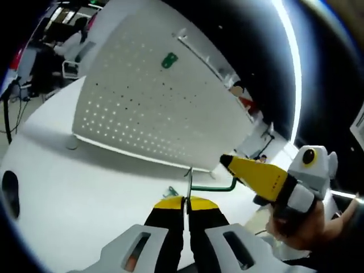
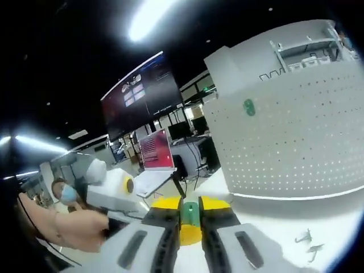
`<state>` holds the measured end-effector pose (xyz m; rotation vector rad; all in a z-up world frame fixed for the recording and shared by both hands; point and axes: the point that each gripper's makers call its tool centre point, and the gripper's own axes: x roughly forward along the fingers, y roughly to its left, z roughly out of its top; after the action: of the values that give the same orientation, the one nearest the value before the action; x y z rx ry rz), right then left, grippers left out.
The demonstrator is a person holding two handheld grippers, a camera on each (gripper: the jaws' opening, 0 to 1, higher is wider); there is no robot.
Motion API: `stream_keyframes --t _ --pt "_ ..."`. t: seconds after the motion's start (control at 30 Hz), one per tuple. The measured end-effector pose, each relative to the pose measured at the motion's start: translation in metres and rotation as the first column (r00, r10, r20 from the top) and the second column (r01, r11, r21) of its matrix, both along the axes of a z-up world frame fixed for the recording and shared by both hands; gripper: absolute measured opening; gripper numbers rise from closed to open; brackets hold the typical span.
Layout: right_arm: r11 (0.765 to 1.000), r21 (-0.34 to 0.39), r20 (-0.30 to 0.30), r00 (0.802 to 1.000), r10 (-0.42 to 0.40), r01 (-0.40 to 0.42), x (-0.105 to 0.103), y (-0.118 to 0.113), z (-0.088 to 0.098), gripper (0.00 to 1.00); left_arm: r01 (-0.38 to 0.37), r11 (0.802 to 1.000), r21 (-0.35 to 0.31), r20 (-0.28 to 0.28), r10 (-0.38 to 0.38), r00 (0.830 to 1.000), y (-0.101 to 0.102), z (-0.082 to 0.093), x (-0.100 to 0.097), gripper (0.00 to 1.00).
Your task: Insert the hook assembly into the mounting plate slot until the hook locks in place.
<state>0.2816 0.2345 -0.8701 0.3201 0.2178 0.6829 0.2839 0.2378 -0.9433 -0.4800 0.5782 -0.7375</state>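
Now both grippers hold hook parts short of the pegboard (image 1: 153,108): left gripper (image 1: 186,200) clamps a thin green hook (image 1: 213,186), right gripper (image 2: 190,211) pinches a green piece (image 2: 190,212). Next, they probably join, then enter a slot.

White pegboard (image 1: 153,108) dotted with rows of small holes, one green clip (image 1: 169,60) on it. Table (image 1: 85,187) white. Hook (image 1: 213,187) green. Both grippers' jaw tips yellow over black.
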Motion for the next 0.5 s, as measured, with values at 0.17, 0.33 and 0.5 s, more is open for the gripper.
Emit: stream_keyframes --t 0.17,0.33,0.5 --pt "0.999 0.047 -0.039 0.999 -0.004 0.006 0.001 -0.009 0.007 0.12 -0.030 0.997 0.070 0.056 0.026 0.998 0.012 0.001 0.007 0.01" --pt "0.998 0.060 -0.091 0.996 0.000 0.005 -0.003 -0.009 -0.003 0.15 -0.031 0.985 0.171 0.140 0.007 0.990 0.015 0.006 0.009 0.01" --pt "0.998 0.055 -0.103 0.994 0.025 -0.019 -0.007 0.005 -0.010 0.15 -0.026 0.982 0.187 0.159 -0.004 0.987 0.012 0.010 0.009 0.01"
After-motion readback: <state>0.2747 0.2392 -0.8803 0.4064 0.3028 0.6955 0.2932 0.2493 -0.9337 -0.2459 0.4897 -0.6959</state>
